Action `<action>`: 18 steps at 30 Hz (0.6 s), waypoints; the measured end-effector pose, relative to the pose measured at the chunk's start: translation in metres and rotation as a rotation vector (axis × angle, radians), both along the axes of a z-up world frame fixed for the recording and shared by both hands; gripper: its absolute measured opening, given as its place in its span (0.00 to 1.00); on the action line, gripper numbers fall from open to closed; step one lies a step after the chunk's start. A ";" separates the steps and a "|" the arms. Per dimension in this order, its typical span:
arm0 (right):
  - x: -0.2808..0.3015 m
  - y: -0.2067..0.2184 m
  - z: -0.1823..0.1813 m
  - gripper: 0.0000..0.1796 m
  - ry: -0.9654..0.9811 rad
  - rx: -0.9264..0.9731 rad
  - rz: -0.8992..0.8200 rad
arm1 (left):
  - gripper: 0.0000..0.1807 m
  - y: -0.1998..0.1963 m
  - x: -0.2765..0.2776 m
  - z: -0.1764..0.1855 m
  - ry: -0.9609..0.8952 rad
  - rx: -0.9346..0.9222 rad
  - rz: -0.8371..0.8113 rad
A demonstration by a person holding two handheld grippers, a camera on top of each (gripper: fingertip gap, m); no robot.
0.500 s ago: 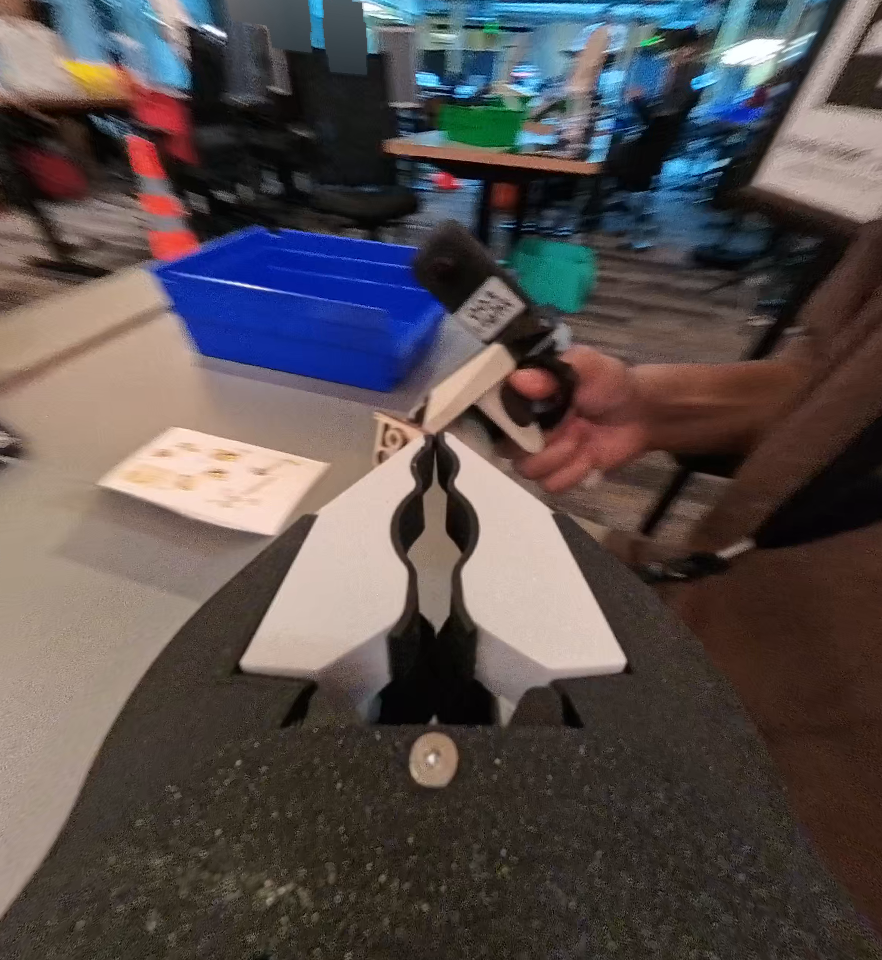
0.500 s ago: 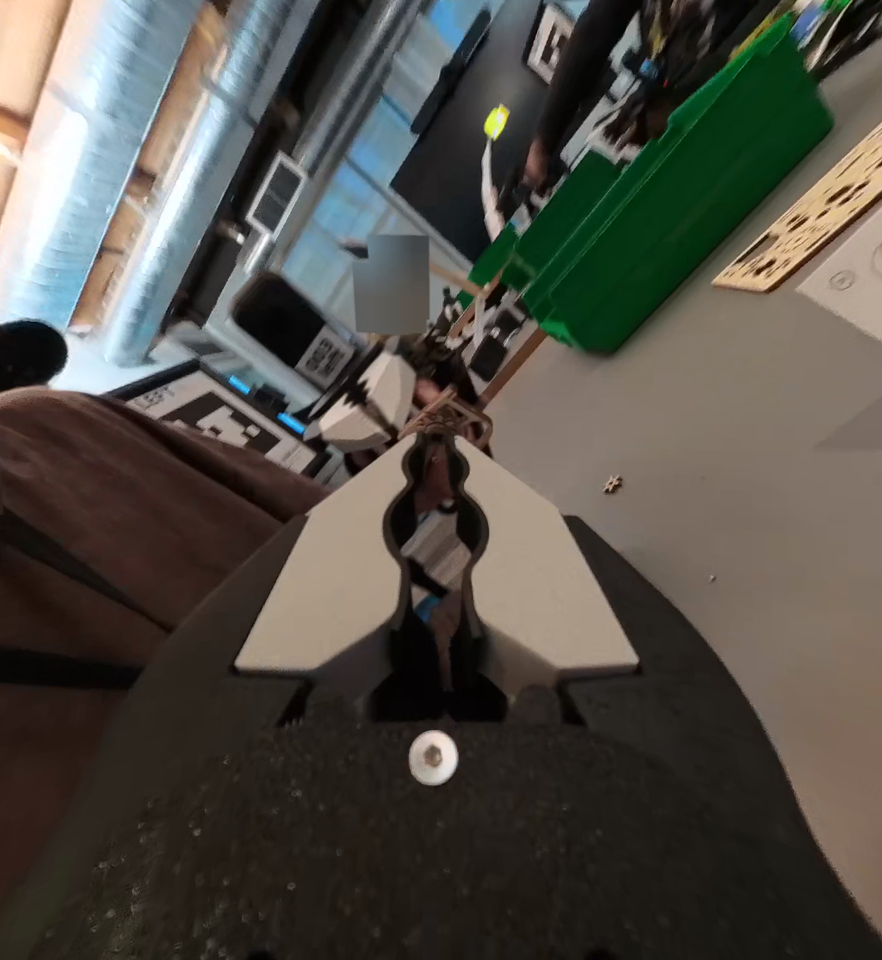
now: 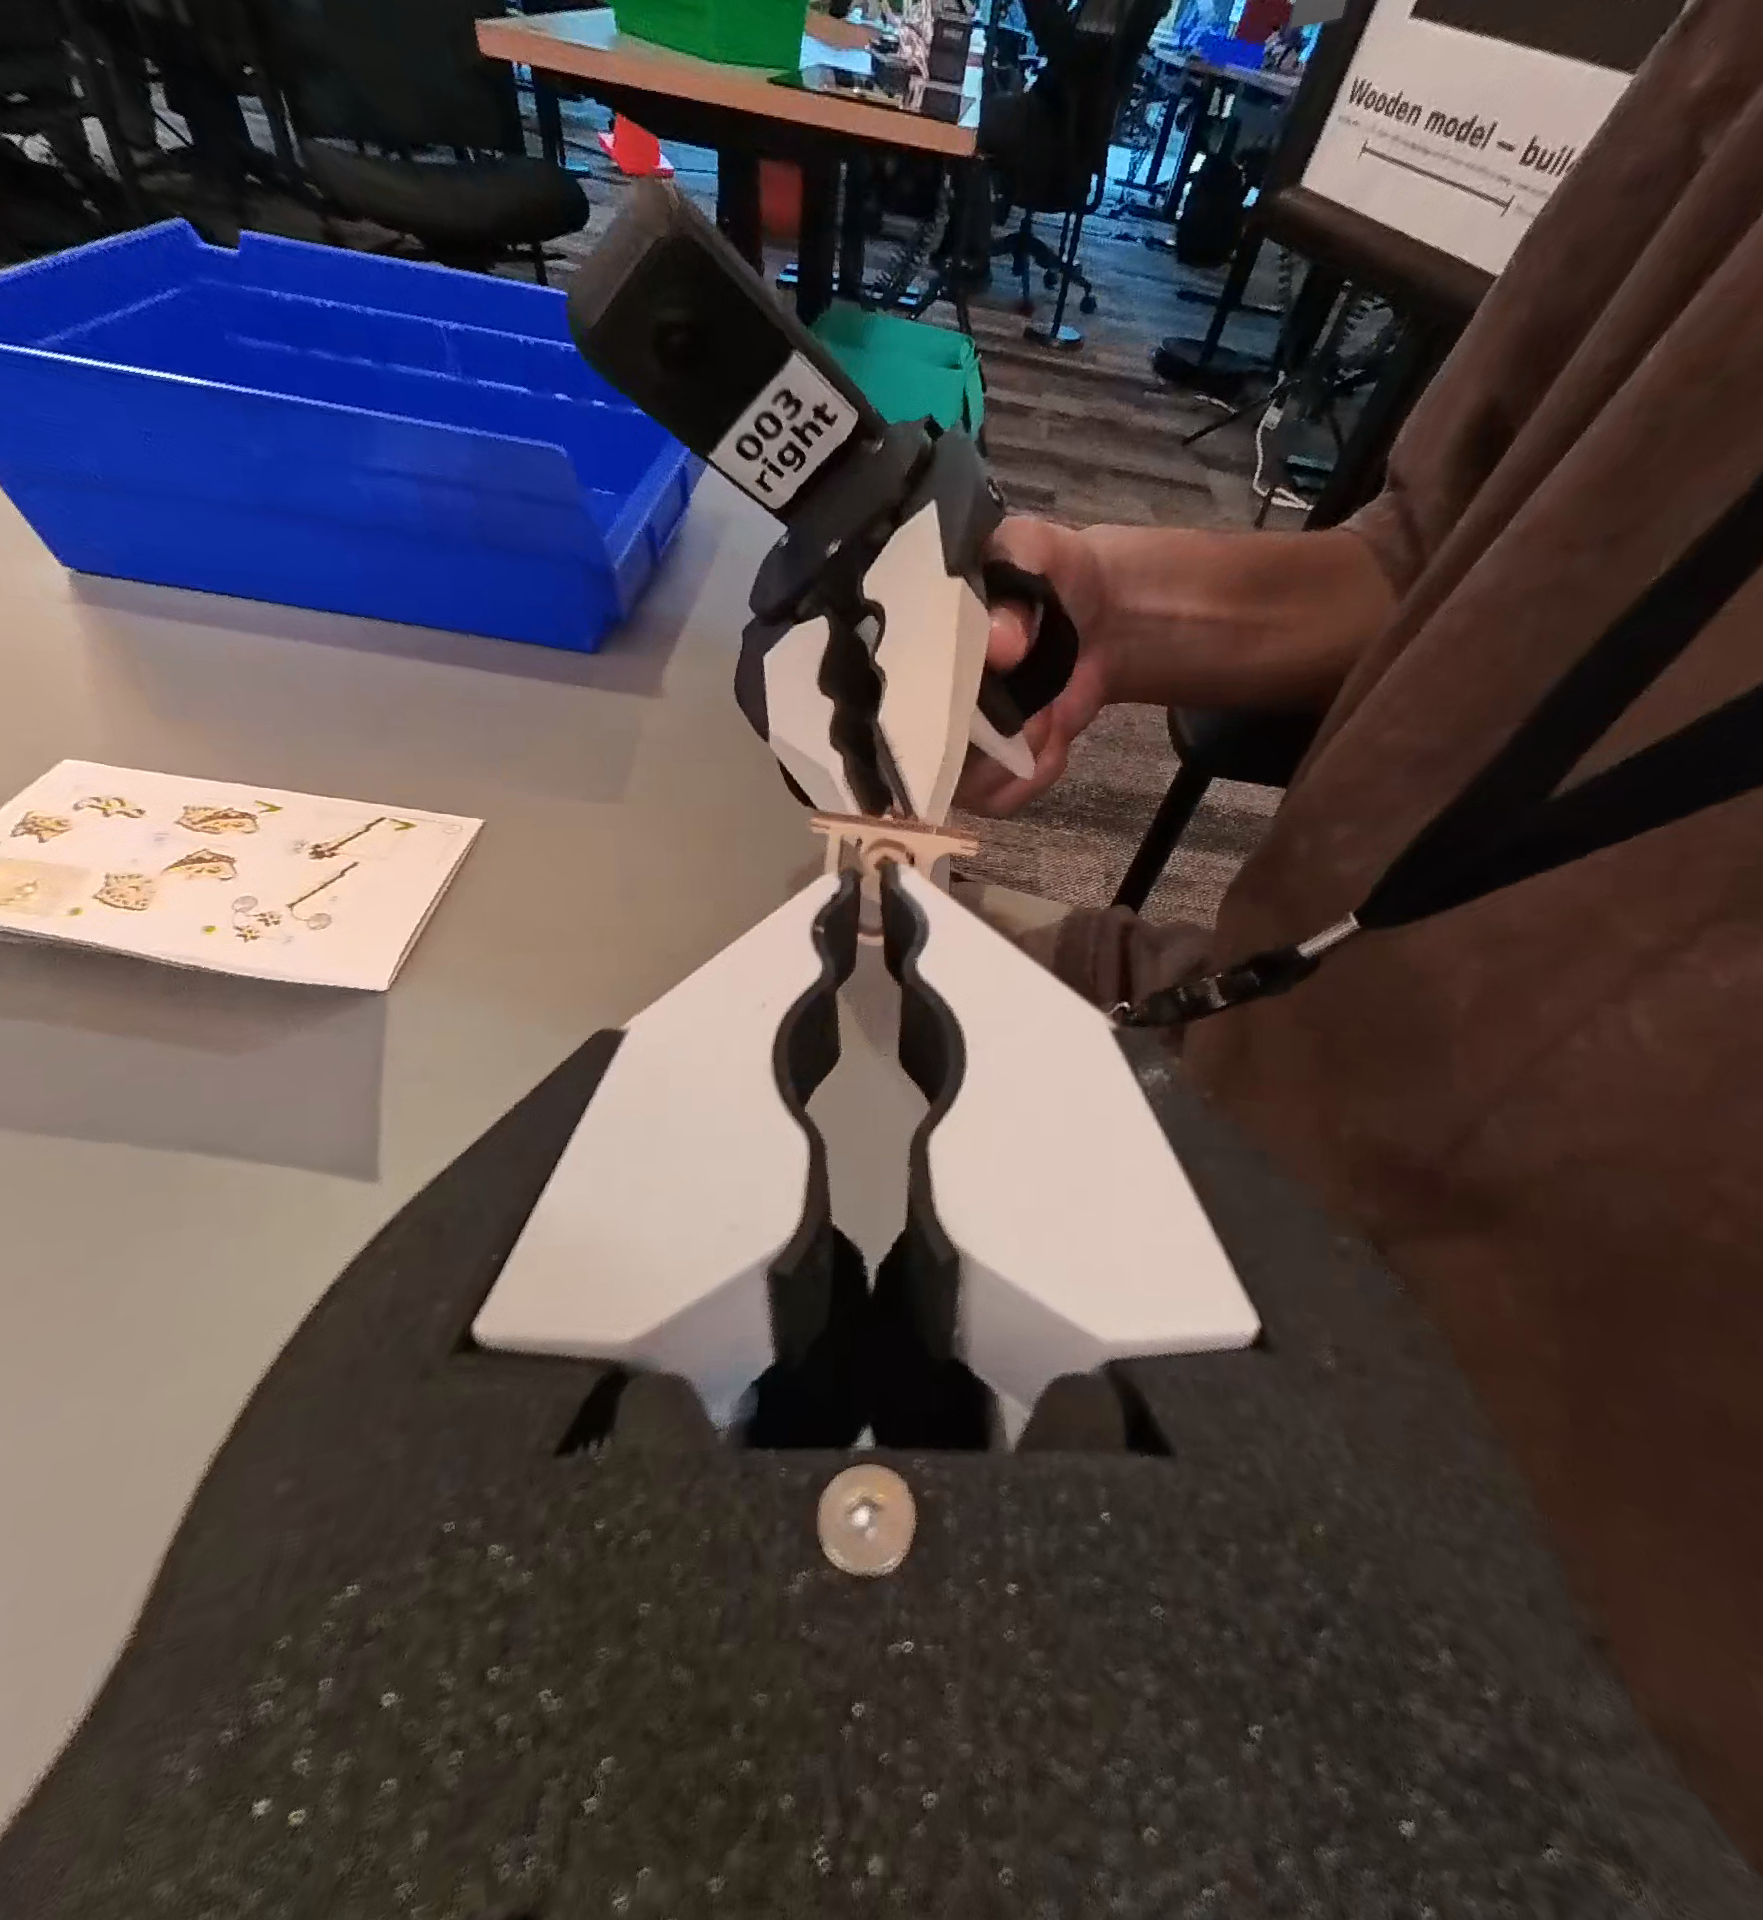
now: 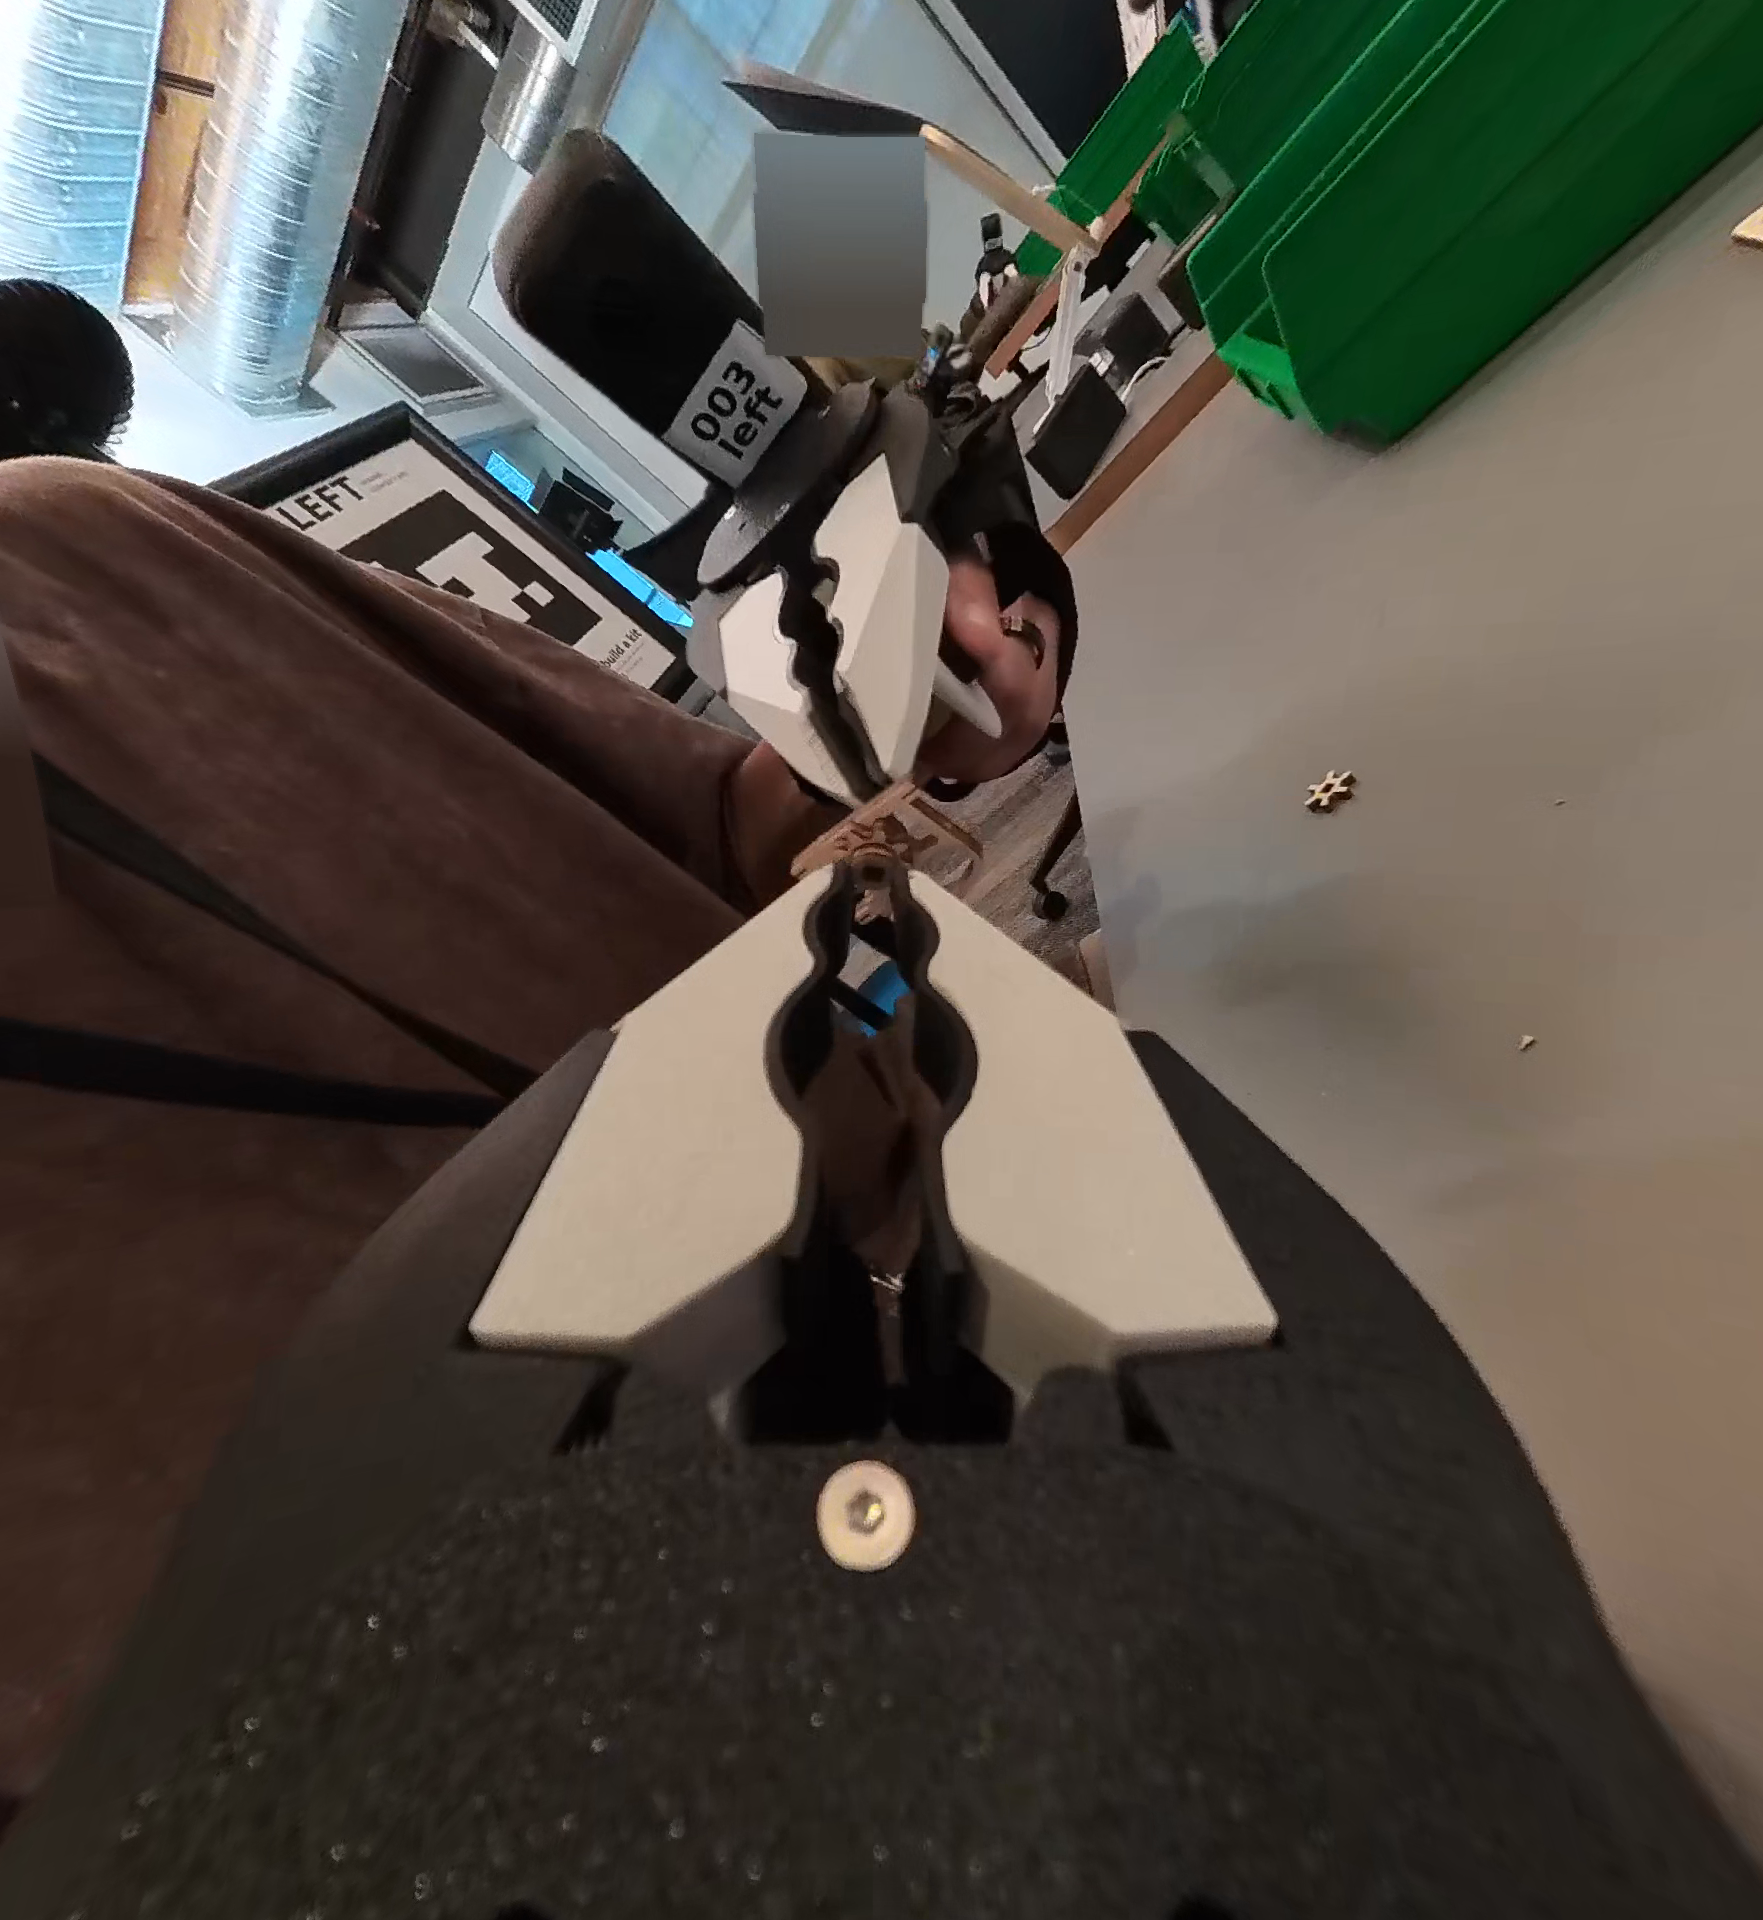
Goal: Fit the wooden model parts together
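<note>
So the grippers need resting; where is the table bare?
Bare grey table lies between the instruction sheet and the left gripper; more beside the small loose wooden piece. Crowded by the blue bin and green bins.

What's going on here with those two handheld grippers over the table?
A person is holding a gripper in each hand and working on a small wooden model piece in the air just past the edge of the grey table. The left gripper and the right gripper are both closed on it from opposite sides, tips nearly meeting. An instruction sheet and a blue bin sit on the table, and a small loose wooden part lies there unused.
</note>
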State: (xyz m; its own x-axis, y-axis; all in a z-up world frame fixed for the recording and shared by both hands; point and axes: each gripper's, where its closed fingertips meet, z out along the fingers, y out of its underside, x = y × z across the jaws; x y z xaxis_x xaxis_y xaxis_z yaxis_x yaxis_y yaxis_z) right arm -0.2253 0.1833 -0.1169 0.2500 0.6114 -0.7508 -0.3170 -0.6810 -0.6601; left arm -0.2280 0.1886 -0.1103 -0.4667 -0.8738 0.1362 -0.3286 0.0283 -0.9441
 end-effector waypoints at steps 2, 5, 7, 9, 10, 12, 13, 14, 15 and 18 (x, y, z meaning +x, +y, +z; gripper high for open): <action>0.000 0.000 0.001 0.04 0.009 0.001 0.001 | 0.01 -0.003 -0.001 0.000 0.001 -0.007 -0.017; -0.001 -0.001 0.001 0.04 0.008 0.003 0.007 | 0.02 -0.005 0.000 -0.003 0.011 0.005 -0.023; -0.002 -0.002 0.001 0.04 0.010 0.000 0.013 | 0.02 -0.007 0.000 -0.003 0.011 0.003 -0.031; -0.002 -0.002 0.001 0.04 0.011 -0.003 0.013 | 0.01 -0.007 0.000 -0.003 0.008 0.010 -0.031; -0.002 -0.002 0.000 0.04 0.008 -0.004 0.013 | 0.01 -0.008 0.000 -0.004 0.010 0.014 -0.034; -0.002 -0.002 0.000 0.04 0.009 -0.005 0.016 | 0.01 -0.008 0.000 -0.004 0.007 0.016 -0.031; -0.002 -0.002 0.000 0.04 0.009 -0.004 0.017 | 0.01 -0.008 0.000 -0.003 0.007 0.012 -0.032; -0.002 -0.003 0.000 0.04 0.007 -0.004 0.018 | 0.01 -0.007 0.000 -0.003 0.006 0.009 -0.029; -0.003 -0.003 0.000 0.04 0.005 -0.004 0.020 | 0.02 -0.007 0.000 -0.003 0.005 0.006 -0.028; -0.003 -0.002 0.000 0.04 0.005 -0.006 0.020 | 0.03 -0.007 -0.001 -0.003 0.009 0.004 -0.032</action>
